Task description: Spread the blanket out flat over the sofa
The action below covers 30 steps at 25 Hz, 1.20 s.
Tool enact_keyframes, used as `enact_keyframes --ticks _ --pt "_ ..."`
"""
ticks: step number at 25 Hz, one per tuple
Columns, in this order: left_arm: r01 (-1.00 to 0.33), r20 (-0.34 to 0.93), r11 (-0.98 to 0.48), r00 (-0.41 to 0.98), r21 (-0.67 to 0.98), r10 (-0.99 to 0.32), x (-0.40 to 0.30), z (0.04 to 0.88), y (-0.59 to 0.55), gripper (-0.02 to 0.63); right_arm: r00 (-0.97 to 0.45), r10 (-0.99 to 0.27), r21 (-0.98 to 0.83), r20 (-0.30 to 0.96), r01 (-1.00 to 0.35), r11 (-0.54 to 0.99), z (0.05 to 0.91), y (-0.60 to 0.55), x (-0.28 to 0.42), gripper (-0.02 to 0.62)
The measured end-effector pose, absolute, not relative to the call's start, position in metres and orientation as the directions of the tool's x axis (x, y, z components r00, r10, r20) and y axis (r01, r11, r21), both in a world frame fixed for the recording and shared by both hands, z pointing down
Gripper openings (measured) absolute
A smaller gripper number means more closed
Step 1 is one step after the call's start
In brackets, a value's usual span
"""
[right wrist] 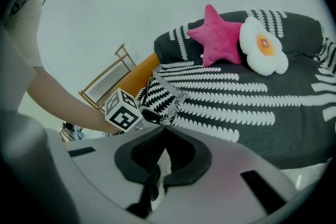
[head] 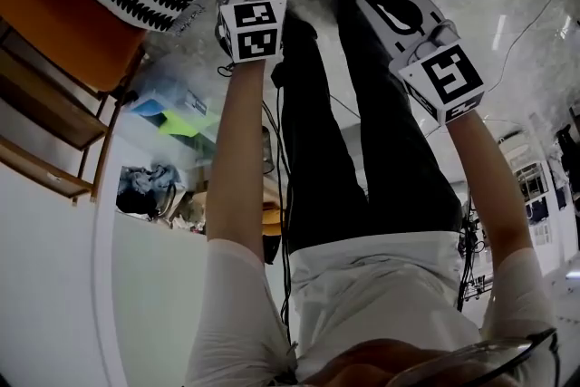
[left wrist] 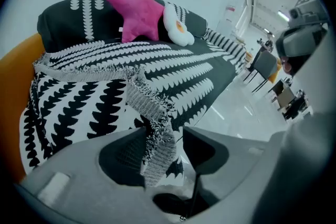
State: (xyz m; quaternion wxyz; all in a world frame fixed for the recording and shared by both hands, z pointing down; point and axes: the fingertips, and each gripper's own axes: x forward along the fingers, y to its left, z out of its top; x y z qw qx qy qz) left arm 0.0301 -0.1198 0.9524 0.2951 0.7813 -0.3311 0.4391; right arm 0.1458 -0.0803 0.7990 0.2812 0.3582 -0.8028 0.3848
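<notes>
The orange sofa (left wrist: 14, 78) is nearly all covered, so the step in hand seems to be the corner at its bare arm end, where the black-and-white leaf-patterned woven blanket (left wrist: 178, 68) is turned back on itself. To do it well, I would draw that flap outward toward the arm and down over the front, low and steady. That way the flat part, and the pink star-shaped plush cushion (left wrist: 137, 12) and white fried-egg plush cushion (left wrist: 177, 26) on it, are not dragged. The left gripper (left wrist: 163, 135) is released, jaws wide apart, with the fringed hem (left wrist: 149, 102) hanging loose between them; it needs a firm bite on that hem first. The right gripper (right wrist: 164, 126) is clenched on nothing and could pin the smooth cloth nearby.

The blanket lies on the sofa, over seat and backrest. Most of it is dark with white leaf rows and smooth; the folded flap shows the reverse, white with black leaves, rumpled, ridged along its fringe
</notes>
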Motion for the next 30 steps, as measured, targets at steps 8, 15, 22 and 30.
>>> enact_keyframes --ticks 8,15,22,30 --pt "-0.769 0.92 -0.629 0.319 0.11 -0.228 0.028 0.971 -0.128 0.032 -0.596 -0.328 -0.426 0.733 -0.778 0.461 0.811 -0.077 0.134 0.003" --pt "-0.8 0.905 -0.58 0.351 0.156 -0.24 0.019 0.951 -0.11 0.025 -0.602 -0.322 -0.416 0.731 -0.767 0.488 0.804 -0.073 0.122 0.003" --pt "-0.853 0.897 -0.498 0.335 0.157 -0.29 -0.014 0.928 -0.092 0.025 -0.61 -0.31 -0.399 0.73 -0.747 0.532 0.795 -0.071 0.098 0.002" --pt "-0.891 0.891 -0.425 0.314 0.157 -0.328 -0.069 0.906 -0.066 0.025 -0.626 -0.284 -0.395 0.726 -0.718 0.573 0.788 -0.062 0.055 0.003"
